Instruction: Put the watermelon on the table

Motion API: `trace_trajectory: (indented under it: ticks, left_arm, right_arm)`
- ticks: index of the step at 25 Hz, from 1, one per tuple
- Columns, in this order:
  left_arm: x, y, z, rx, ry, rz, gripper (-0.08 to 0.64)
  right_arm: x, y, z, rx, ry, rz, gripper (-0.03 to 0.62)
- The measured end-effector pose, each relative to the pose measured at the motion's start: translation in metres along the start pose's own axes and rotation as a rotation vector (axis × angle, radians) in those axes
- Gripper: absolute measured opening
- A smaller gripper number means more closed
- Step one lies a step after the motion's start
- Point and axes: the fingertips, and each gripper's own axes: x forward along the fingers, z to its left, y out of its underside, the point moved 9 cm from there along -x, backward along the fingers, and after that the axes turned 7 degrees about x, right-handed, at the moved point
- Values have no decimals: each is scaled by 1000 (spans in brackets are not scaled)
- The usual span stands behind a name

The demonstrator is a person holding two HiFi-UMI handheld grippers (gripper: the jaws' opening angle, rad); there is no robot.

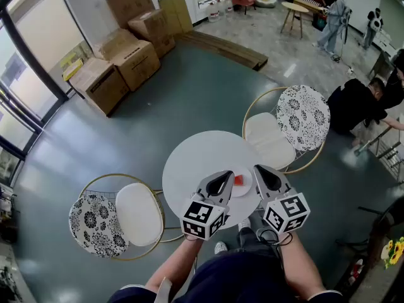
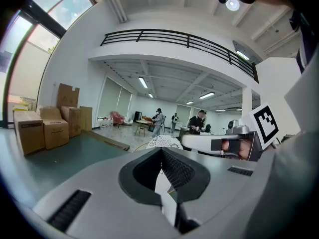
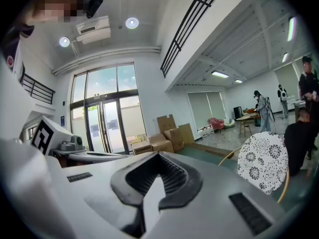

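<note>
The watermelon (image 1: 239, 180), a small red piece, lies on a white plate (image 1: 245, 190) on the round white table (image 1: 189, 160), near the edge closest to the person. A floral-backed chair (image 1: 120, 214) stands at the table's left. The left gripper (image 1: 227, 175) hangs just left of the fruit, jaws clenched on nothing. The right gripper (image 1: 258, 168) hangs just right of the plate, its jaws also pressed together and empty. A second floral chair (image 1: 287, 128) stands at the right.
</note>
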Motion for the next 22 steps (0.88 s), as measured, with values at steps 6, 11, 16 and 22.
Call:
trace_trajectory:
  ticks: [6,11,16,22]
  left_arm:
    - [-4,0,-4,3,16,-2,6]
    - [-6,-1,-7,9,21,-2,6]
    - [-7,-1,-6,13,25,-3,6]
    - [-7,1,-8,14,27,-4,6]
  right_arm:
    - [-1,-2,6,-20,-11,-5,3]
    - [-3,-3,10,-40,-16,-8,3]
    - [-4,-5,11,-43,-13,-14,3]
    - [-6,-5,12,-57,-13,-14,3]
